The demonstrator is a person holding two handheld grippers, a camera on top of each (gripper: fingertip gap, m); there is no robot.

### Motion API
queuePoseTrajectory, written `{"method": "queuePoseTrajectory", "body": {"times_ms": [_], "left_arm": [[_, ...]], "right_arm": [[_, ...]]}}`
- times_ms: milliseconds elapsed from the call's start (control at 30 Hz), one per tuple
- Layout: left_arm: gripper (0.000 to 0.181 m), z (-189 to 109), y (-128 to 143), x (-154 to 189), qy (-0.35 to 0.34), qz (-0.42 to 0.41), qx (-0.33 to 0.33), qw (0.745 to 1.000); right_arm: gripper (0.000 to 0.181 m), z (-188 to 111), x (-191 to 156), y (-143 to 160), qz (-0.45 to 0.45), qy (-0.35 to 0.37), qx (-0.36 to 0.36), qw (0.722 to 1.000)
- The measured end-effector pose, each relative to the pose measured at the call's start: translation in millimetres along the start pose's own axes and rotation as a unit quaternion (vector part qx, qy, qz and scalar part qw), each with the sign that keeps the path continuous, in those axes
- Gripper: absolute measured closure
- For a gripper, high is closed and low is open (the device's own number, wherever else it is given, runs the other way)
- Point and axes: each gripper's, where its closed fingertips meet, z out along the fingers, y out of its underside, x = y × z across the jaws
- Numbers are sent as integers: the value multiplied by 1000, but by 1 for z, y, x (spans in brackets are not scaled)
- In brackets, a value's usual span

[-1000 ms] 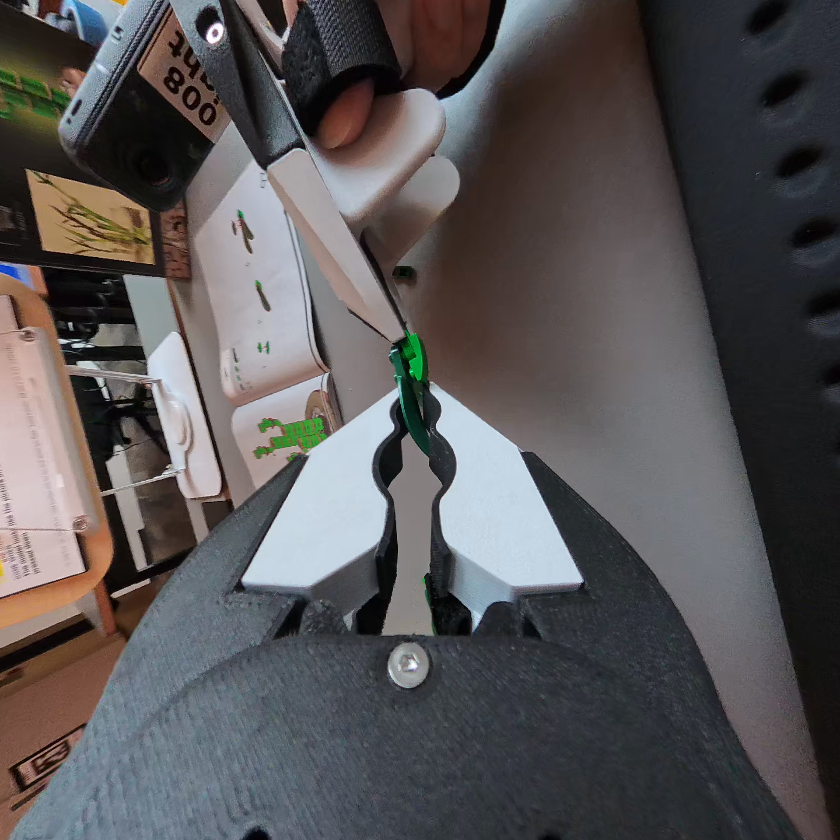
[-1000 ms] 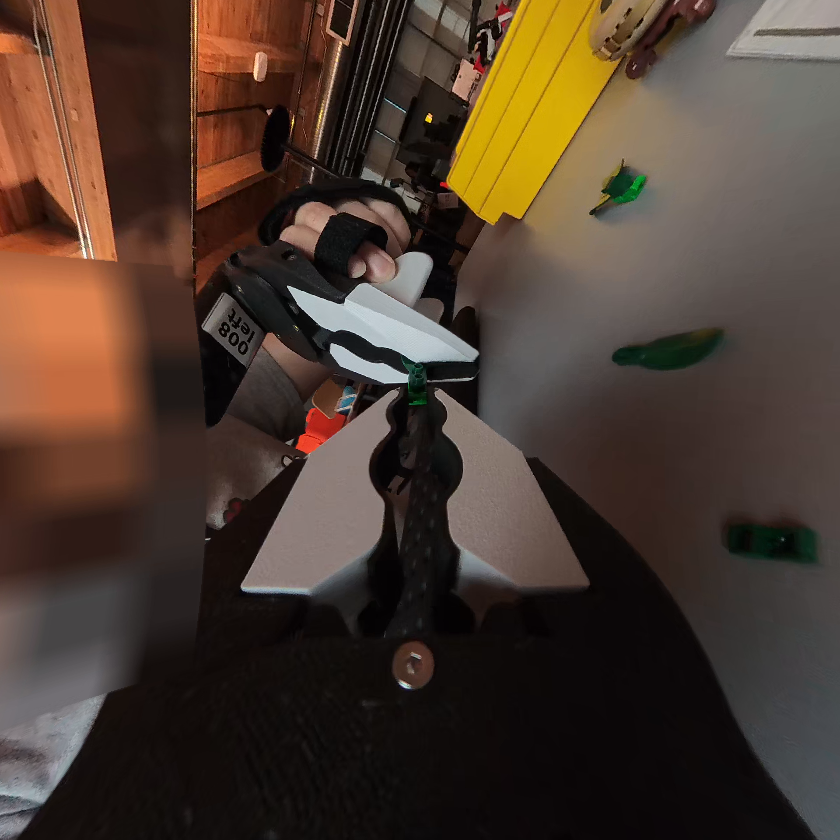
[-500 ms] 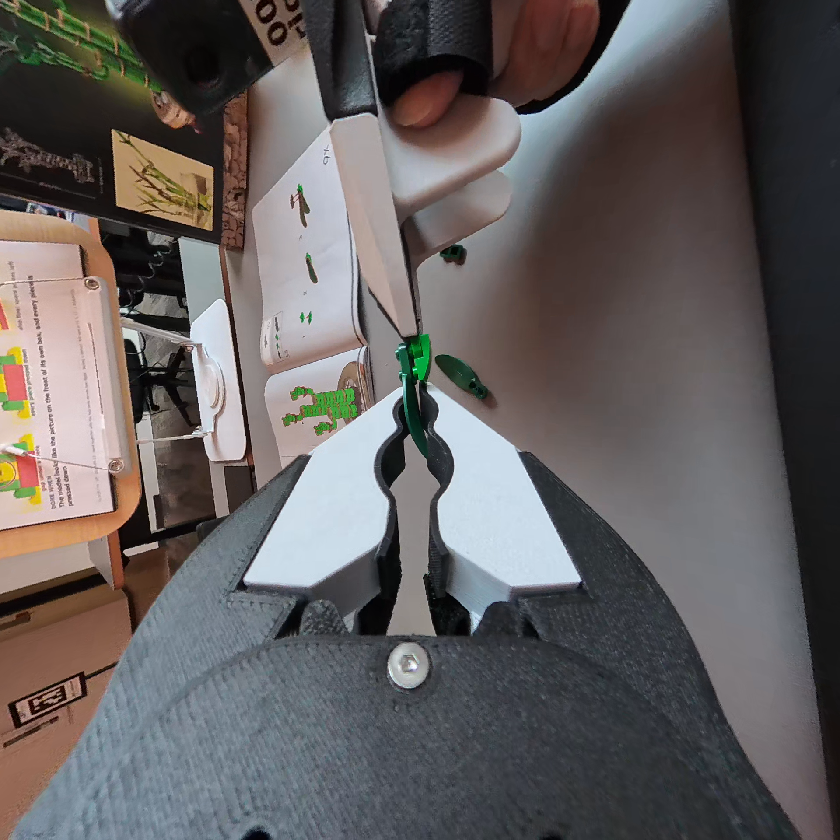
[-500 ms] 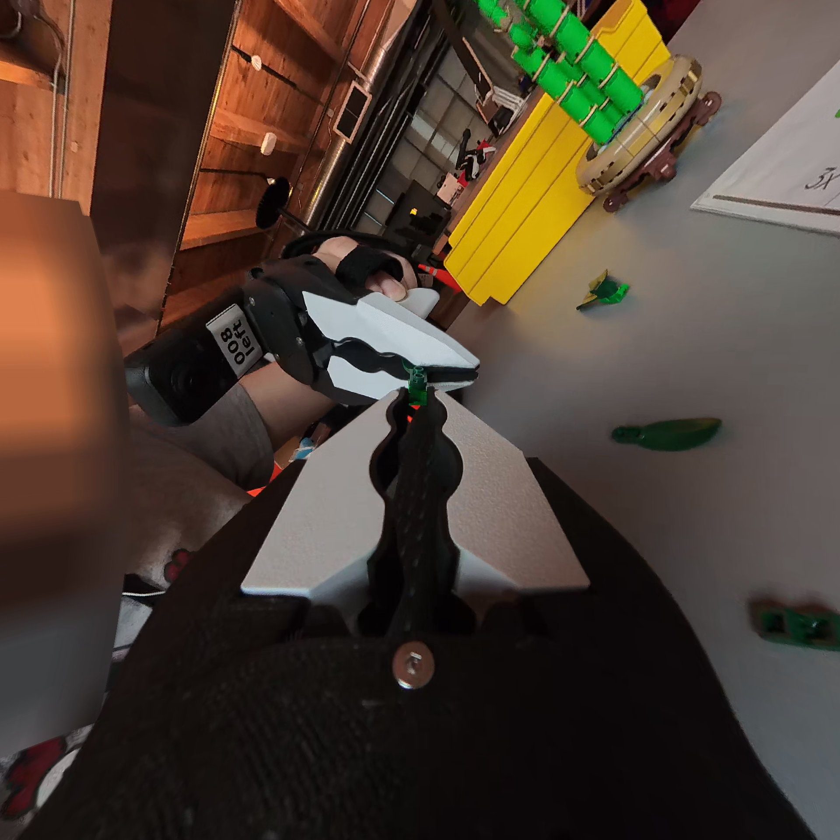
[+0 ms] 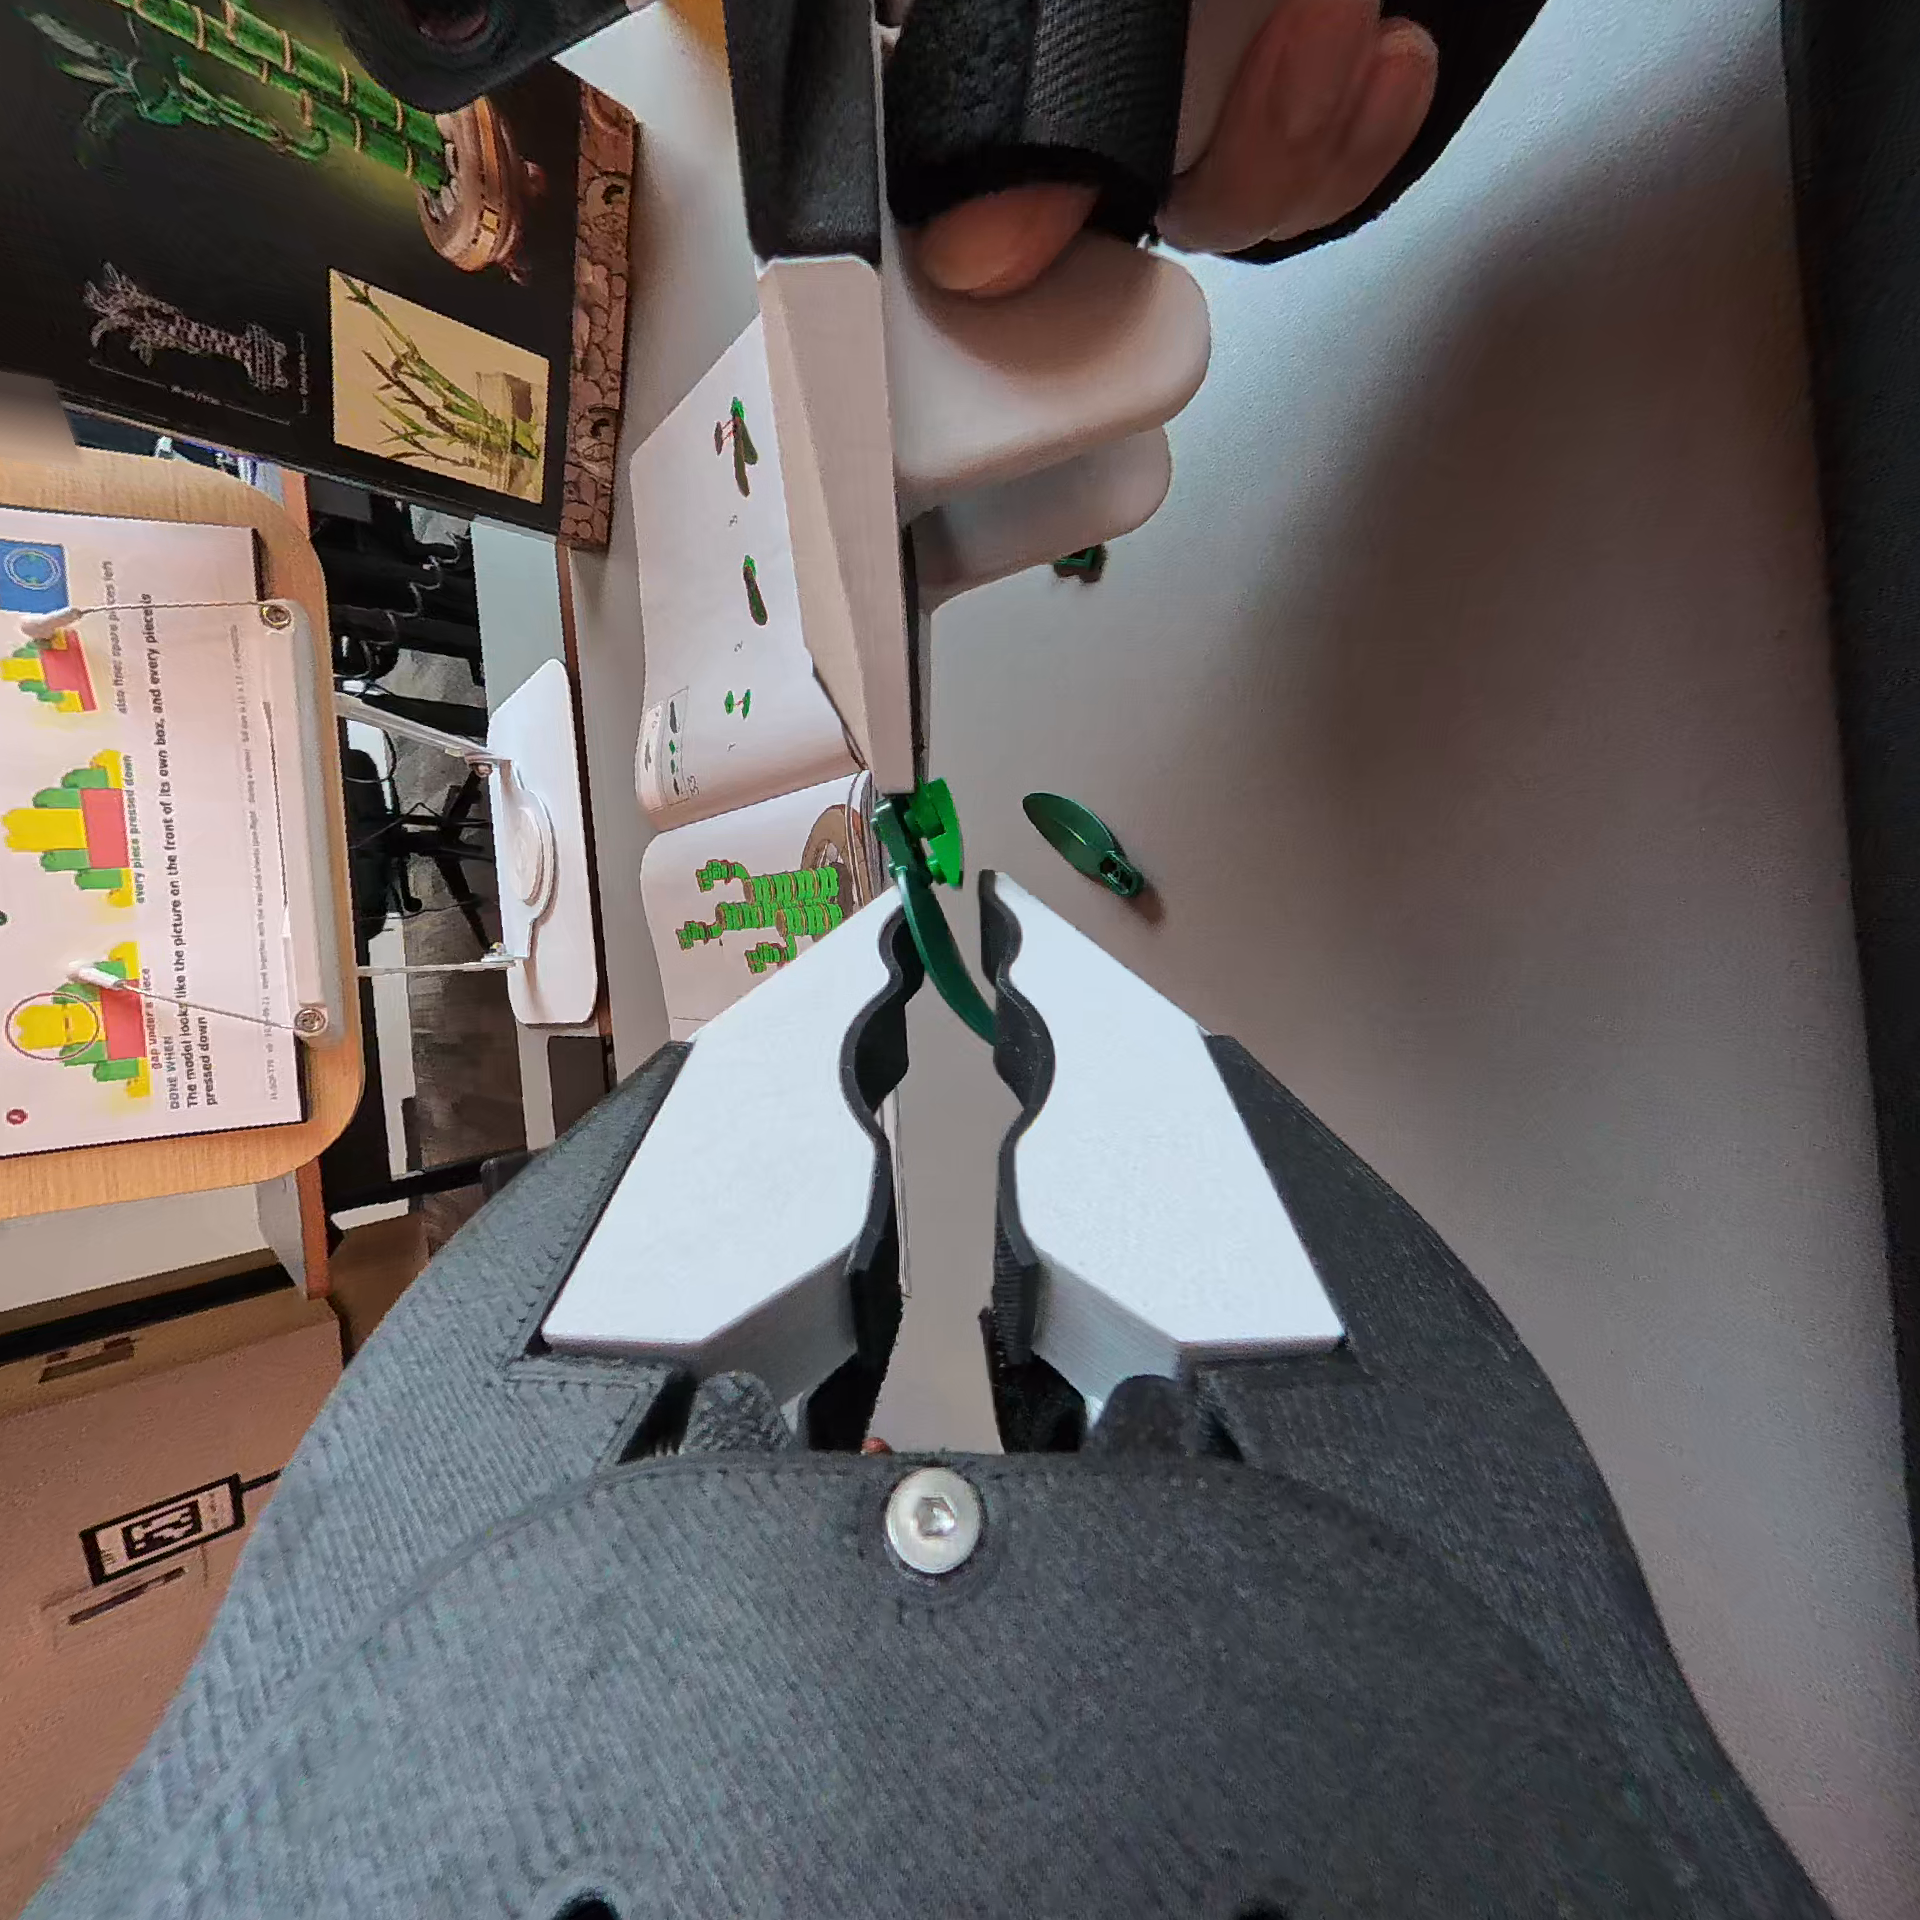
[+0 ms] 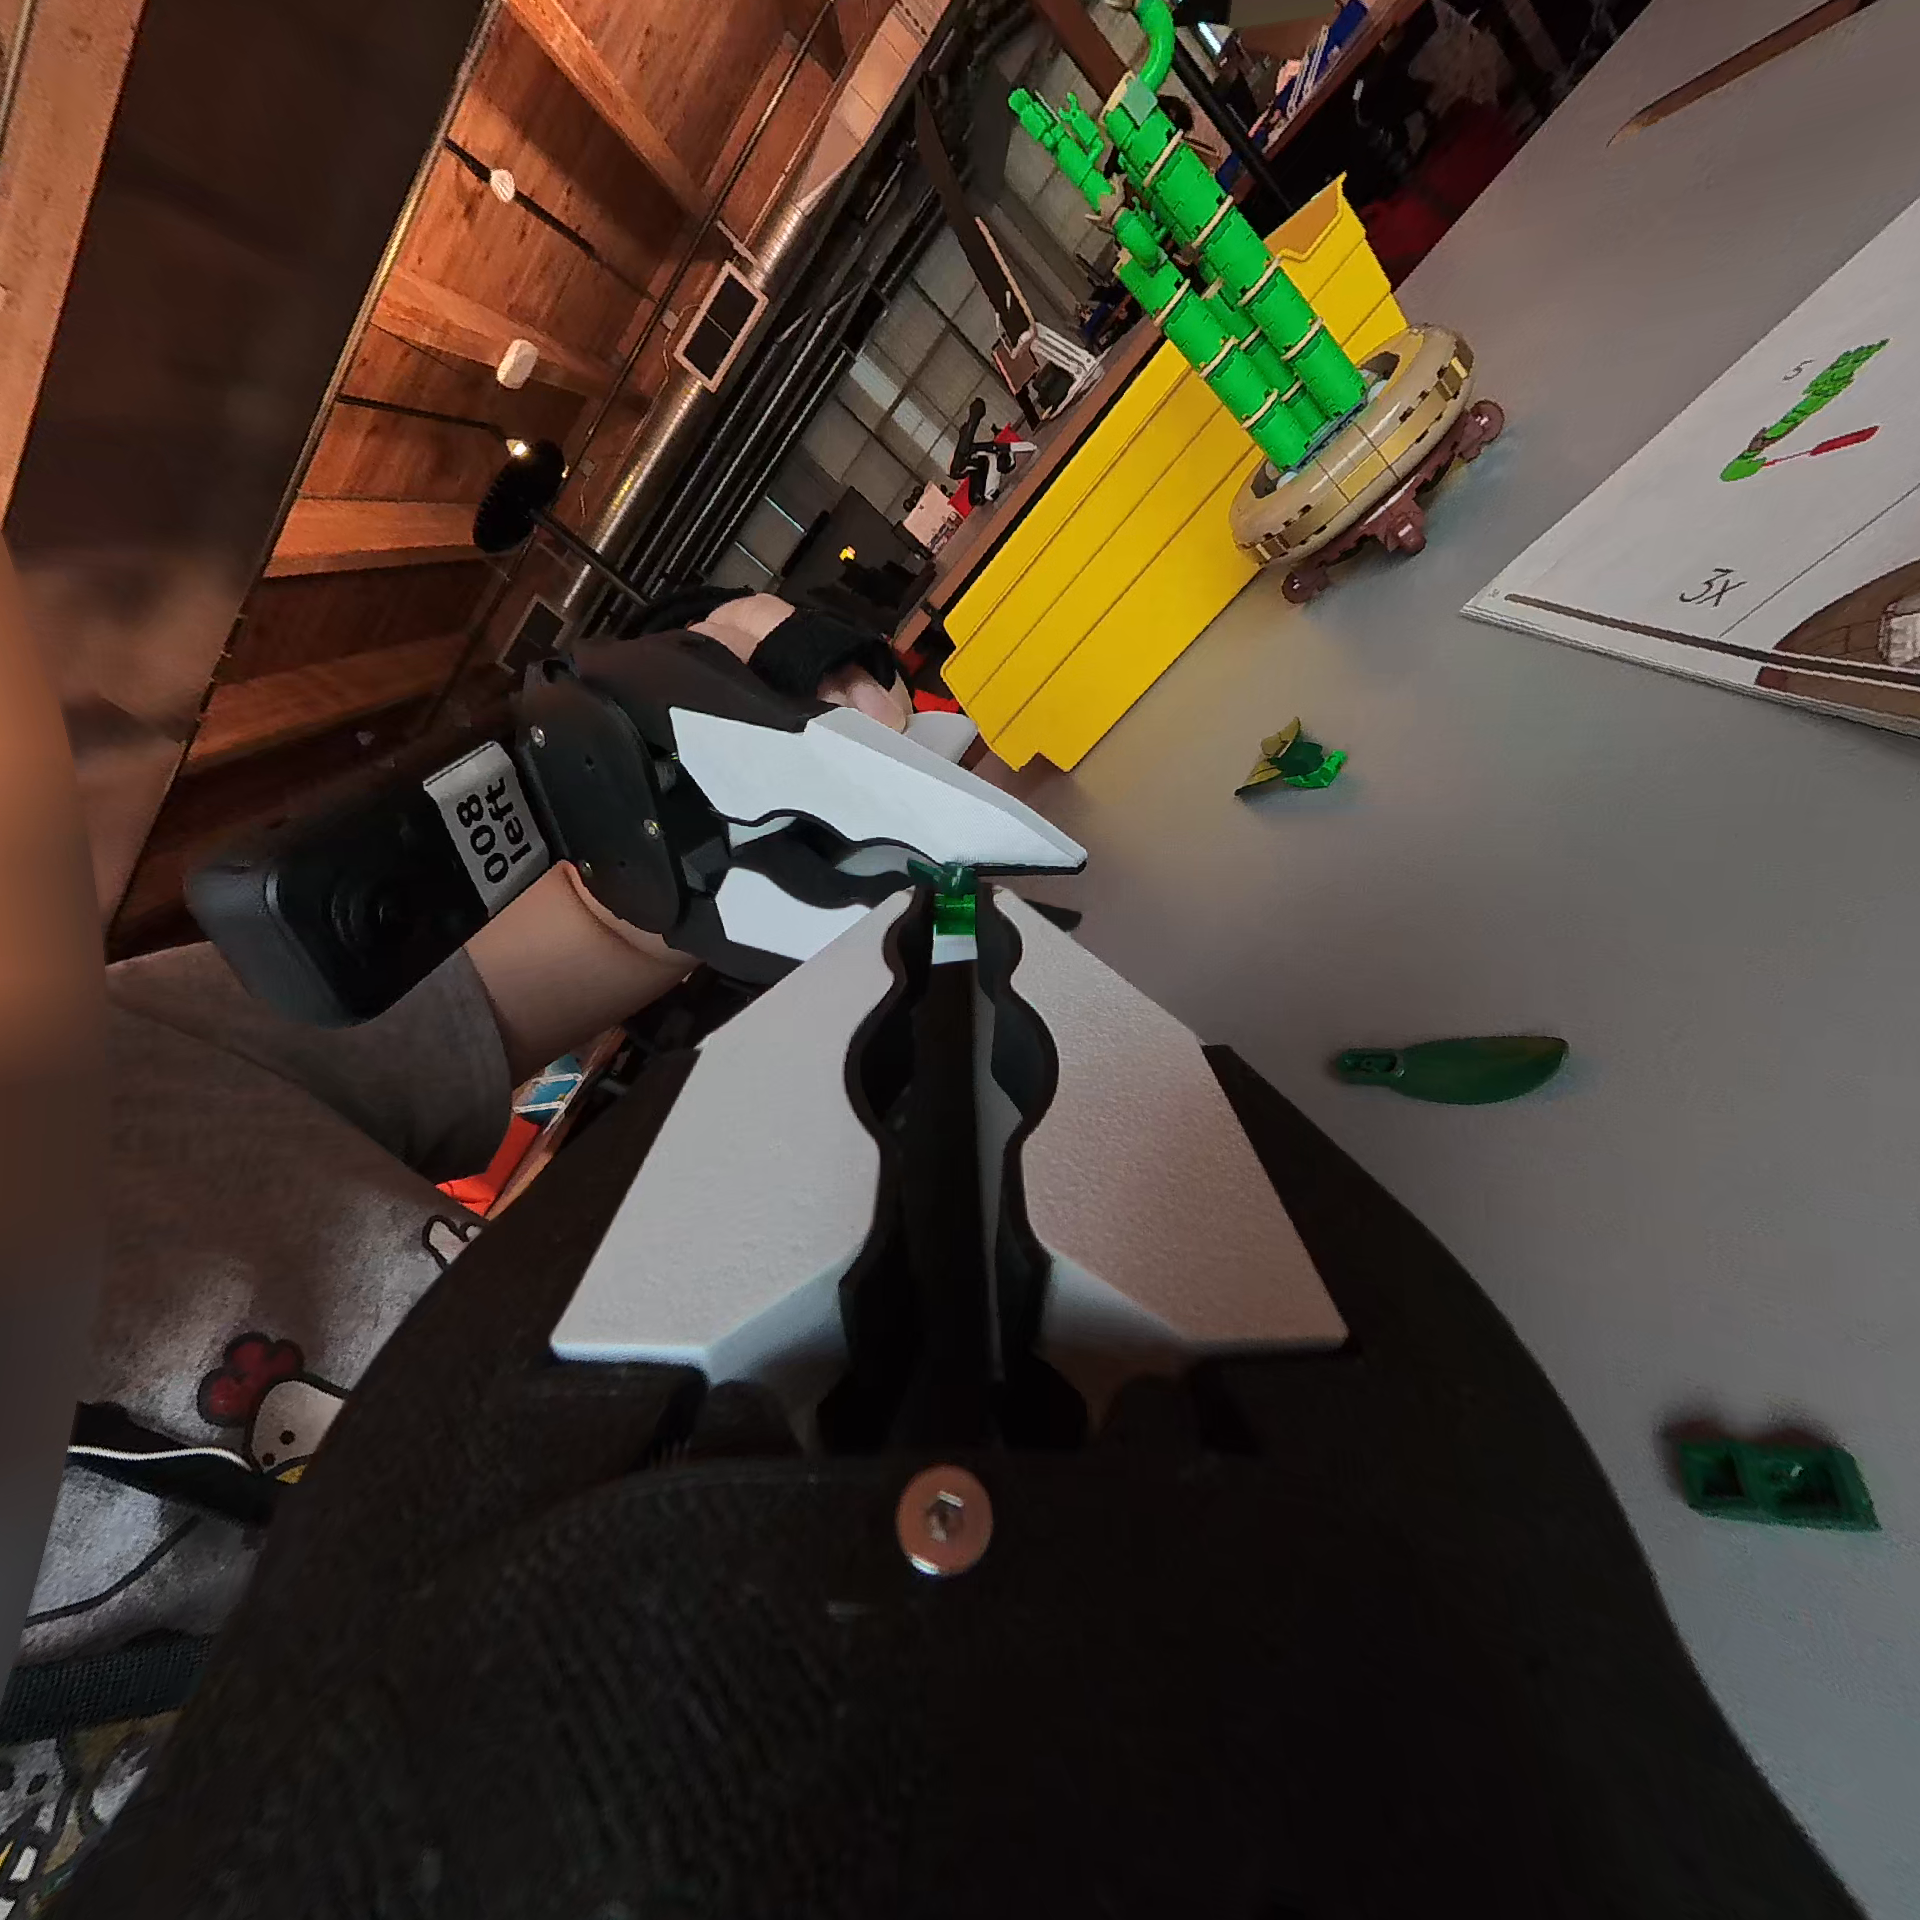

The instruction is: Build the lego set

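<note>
The left hand-held gripper [image 5: 940, 914] has opened; loose leaf [image 5: 1081, 842] beside.

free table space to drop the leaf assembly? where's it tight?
Bare grey table lies between the loose dark green leaf and the instruction booklet, and between that leaf and the dark green brick. Crowded near the bamboo model, yellow bin and small green piece.
</note>
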Motion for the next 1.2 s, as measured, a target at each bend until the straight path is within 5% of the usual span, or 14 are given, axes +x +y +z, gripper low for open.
{"method": "queuePoseTrajectory", "body": {"times_ms": [700,1033,1200], "left_arm": [[180,3,0,0,-5,-18,0,1000],[174,5,2,13,29,-33,-9,999],[175,11,6,20,64,-128,-9,990]], "right_arm": [[175,4,3,7,-4,10,-24,1000],[175,4,11,10,89,-12,-7,996],[175,5,21,13,154,-7,4,988]]}}
